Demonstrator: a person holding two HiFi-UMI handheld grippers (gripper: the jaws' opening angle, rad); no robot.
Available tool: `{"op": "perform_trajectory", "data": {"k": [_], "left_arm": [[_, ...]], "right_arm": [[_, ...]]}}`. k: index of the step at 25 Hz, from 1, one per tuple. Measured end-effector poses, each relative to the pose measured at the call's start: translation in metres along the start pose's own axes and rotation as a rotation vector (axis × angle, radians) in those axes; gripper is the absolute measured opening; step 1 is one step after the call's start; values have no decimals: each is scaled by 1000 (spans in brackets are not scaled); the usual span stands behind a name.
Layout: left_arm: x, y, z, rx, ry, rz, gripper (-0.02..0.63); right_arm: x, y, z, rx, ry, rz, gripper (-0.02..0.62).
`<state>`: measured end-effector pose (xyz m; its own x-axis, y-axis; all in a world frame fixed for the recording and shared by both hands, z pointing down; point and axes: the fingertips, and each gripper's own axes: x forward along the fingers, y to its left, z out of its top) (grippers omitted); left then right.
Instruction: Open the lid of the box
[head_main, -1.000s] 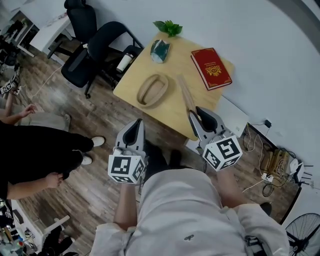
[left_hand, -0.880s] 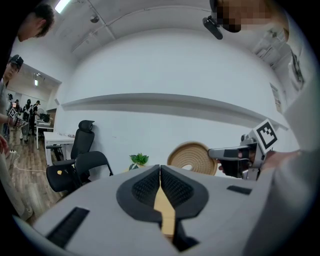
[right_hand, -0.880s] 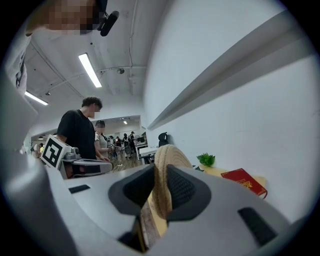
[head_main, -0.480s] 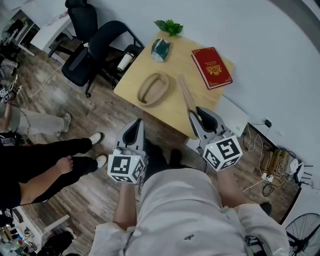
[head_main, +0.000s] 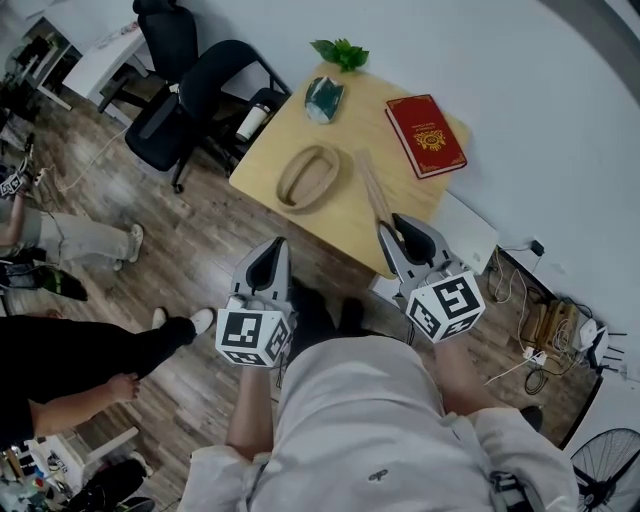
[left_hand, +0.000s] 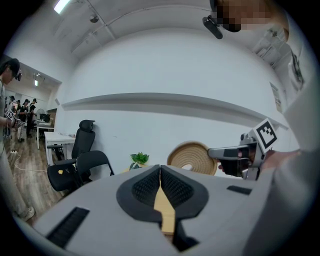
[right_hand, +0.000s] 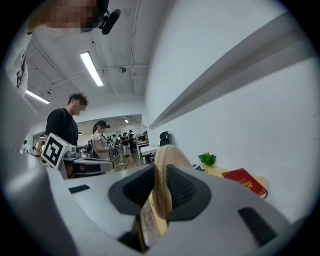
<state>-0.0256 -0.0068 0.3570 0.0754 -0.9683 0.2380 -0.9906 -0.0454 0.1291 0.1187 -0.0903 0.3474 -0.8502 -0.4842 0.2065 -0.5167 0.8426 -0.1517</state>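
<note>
An oval woven box (head_main: 307, 178) lies with its top uncovered on the light wooden table (head_main: 280, 130). Its woven lid (head_main: 374, 190) is held on edge above the table's near side, clamped in my right gripper (head_main: 397, 228). In the right gripper view the lid's rim (right_hand: 162, 192) sits pinched between the black pads. In the left gripper view the lid (left_hand: 190, 157) shows as a round disc at the right gripper's tip. My left gripper (head_main: 268, 258) hangs over the floor short of the table, shut with nothing in it (left_hand: 160, 172).
A red book (head_main: 425, 135), a small green plant (head_main: 338, 53) and a green-and-white object (head_main: 322, 100) stand at the table's far side. Black office chairs (head_main: 190, 95) are left of the table. A person (head_main: 70, 350) is on the wooden floor at the left. Cables (head_main: 555, 325) lie at the right wall.
Both grippers and the lid have stayed where they were. Only the legs of the people at the left have shifted about on the floor.
</note>
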Motion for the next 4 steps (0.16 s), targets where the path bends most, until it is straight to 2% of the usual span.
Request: {"op": "perform_trajectory", "data": {"k": [4], "left_arm": [[1,1,0,-2,-3,3,11]], "right_arm": [[2,-1,0,-4,-1,2,78]]}}
